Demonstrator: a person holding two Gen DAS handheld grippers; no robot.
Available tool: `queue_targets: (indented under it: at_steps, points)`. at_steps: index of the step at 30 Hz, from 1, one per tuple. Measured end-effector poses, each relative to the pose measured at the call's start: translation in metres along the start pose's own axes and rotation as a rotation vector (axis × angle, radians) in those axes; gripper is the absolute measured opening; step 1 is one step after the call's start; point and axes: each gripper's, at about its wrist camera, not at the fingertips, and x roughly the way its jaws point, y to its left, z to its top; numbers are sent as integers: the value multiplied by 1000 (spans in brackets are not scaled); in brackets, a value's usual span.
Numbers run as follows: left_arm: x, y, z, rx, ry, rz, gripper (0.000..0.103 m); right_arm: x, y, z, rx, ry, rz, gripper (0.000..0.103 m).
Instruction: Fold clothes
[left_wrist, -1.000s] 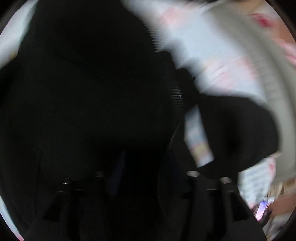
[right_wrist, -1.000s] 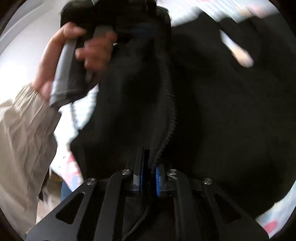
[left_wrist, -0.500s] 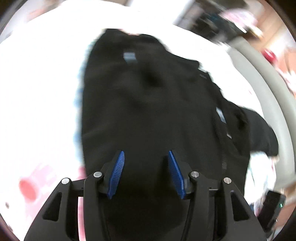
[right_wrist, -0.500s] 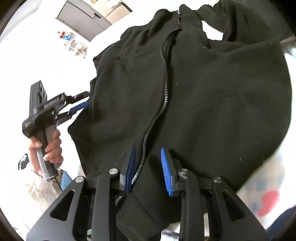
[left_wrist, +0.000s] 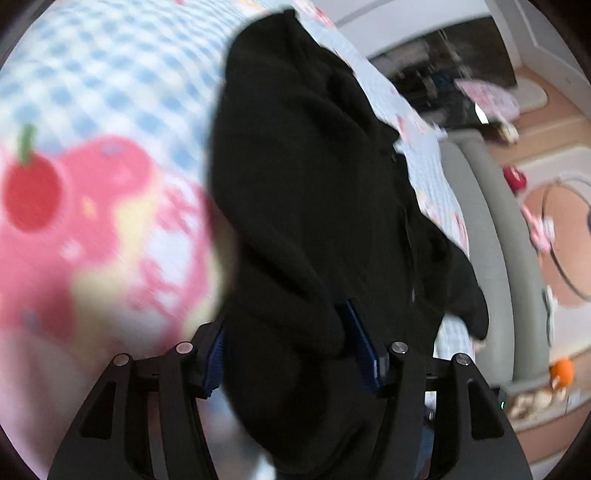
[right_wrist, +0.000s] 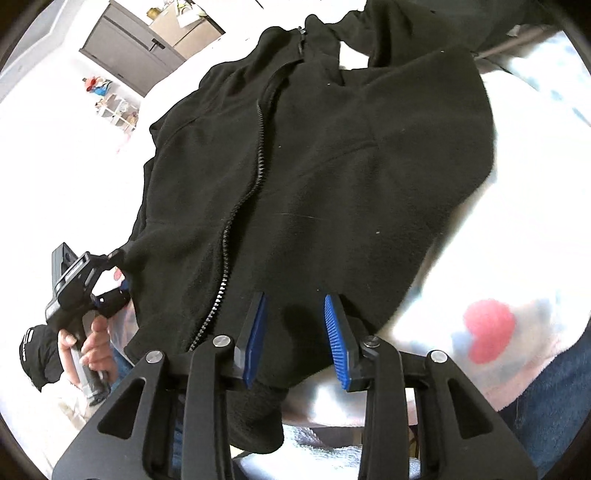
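Observation:
A black zip-up fleece jacket (right_wrist: 332, 166) lies spread on the bed, zipper (right_wrist: 236, 214) running up its middle. My right gripper (right_wrist: 295, 332) hovers at the near hem; its jaws are opening, the blue pads (right_wrist: 255, 332) stand apart, and fabric lies under the gap without being pressed. In the left wrist view the jacket (left_wrist: 314, 184) stretches away from my left gripper (left_wrist: 290, 350). Those jaws are opening too, and a thick fold of fleece fills the space between the pads (left_wrist: 364, 347). From the right wrist view, the left gripper (right_wrist: 110, 280) sits at the jacket's left hem corner.
The bedsheet (left_wrist: 110, 92) is blue-checked with red fruit prints. A grey bed edge (left_wrist: 491, 236) runs along the right, with floor and small items (left_wrist: 561, 371) beyond. A hand (right_wrist: 92, 347) holds the left gripper's handle. A grey cabinet (right_wrist: 129, 48) stands far back; blue jeans (right_wrist: 554, 398) show near right.
A second ago both grippers were shut on the bunched, lifted jacket. It now lies spread on the bed, both pairs of jaws have opened, and the left gripper has swung to the left hem.

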Motion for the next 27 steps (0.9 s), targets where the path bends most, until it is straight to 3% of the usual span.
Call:
queue_targets:
  at_steps: [1, 2, 3, 5, 8, 12, 14, 17, 21, 22, 24, 27]
  points:
    - [4, -7, 0, 34, -5, 24, 46, 4, 0, -1, -2, 6, -1, 39]
    - [6, -14, 3, 60, -10, 43, 10, 9, 1, -2, -4, 13, -1, 40]
    - [6, -22, 6, 79, -15, 57, 9, 13, 2, -4, -17, 25, 2, 44]
    - [1, -43, 13, 130, -41, 71, 8, 20, 9, -12, -86, 69, 12, 45]
    - [-43, -78, 7, 204, -159, 17, 8, 18, 13, -16, -111, 60, -18, 45]
    - [-87, -47, 1, 50, -251, 54, 8, 14, 6, -14, -81, 34, -49, 37]
    - [-79, -19, -9, 18, -221, 156, 8, 16, 2, -14, -63, 32, -52, 32]
    - [-48, 32, -27, -56, -68, 242, 11, 18, 2, -13, -67, 42, -55, 31]
    - [-58, 31, -21, -47, -45, 91, 20, 12, 10, -5, -93, 74, -24, 32]
    - [-65, 22, -15, -5, -49, 49, 29, 7, 13, 1, -100, 74, 0, 32]
    - [-78, 6, -3, 101, -69, 32, 35, -9, 28, 17, -129, 28, 26, 33]
    - [-86, -5, 14, 194, -51, 33, 35, -30, 48, 41, -172, -30, 65, 47]
